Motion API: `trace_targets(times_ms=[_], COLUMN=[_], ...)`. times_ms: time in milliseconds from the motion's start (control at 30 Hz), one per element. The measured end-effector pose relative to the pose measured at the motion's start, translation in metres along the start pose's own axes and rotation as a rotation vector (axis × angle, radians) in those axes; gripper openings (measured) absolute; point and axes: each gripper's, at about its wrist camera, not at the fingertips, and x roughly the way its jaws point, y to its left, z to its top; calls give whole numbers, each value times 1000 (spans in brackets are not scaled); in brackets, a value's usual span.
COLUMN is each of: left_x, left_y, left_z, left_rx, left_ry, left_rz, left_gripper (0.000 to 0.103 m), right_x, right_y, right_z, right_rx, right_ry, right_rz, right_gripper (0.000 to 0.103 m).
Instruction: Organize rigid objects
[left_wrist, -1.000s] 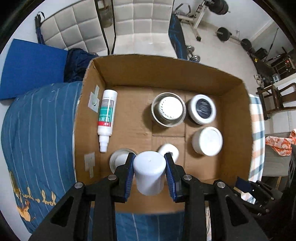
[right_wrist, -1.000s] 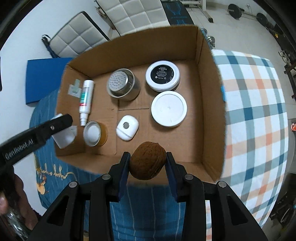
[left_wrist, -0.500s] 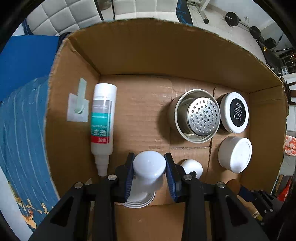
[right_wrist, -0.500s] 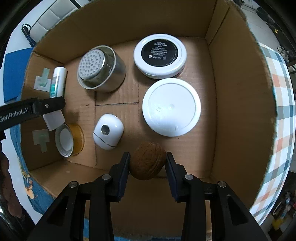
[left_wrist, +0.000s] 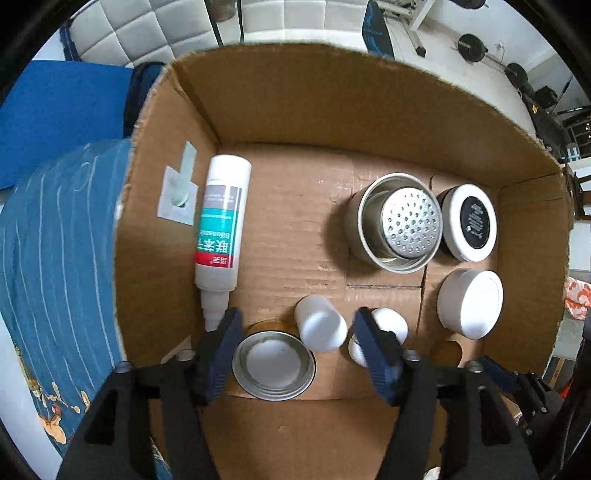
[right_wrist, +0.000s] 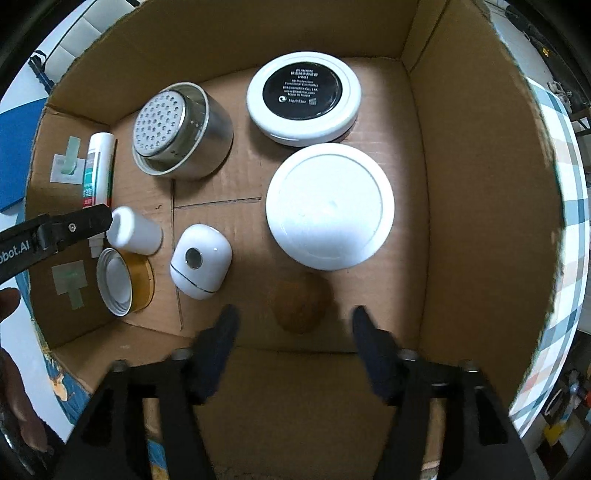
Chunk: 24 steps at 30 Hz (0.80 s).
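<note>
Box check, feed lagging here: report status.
Left gripper open, white cap lying loose. Right gripper open, walnut on box floor. Nothing in the way.

The cardboard box (right_wrist: 461, 192) is plain brown, and the walnut (right_wrist: 298, 307) inside is darker brown. A white bottle (left_wrist: 220, 225) carries a teal, grey and red label; the round jar (right_wrist: 303, 96) is white with a black top.
</note>
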Motion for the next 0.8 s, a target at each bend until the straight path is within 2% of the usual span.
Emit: trace_targets(times_ms=[33, 100, 200, 267, 333, 400, 800], left_x=[-4, -11, -25, -33, -40, -48, -85], left_y=[0, -1, -5, -8, -9, -8, -8], left_z=[-3, -8, -16, -21, -27, -29, -64], left_rx=[2, 8, 23, 28, 24, 18, -12], left_ry=[-15, -40, -77, -100, -118, -134, -201], left_rz=[5, 14, 41, 54, 50, 46, 32], left_gripper=[77, 83, 85, 86, 93, 96, 96], right_x=[-2, -6, -13, -20, -27, -35, -74], right_y=[-2, 0, 1, 1, 2, 3, 1], right_z=[0, -3, -5, -6, -7, -8, -23], right_rx=[-3, -13, -12, -10, -5, -2, -15], right_ry=[-3, -12, -35, -56, -80, -107, -183], right_rz=[-4, -23, -37, -50, -57, -75, -92], right_gripper=[74, 79, 87, 96, 103, 103, 103])
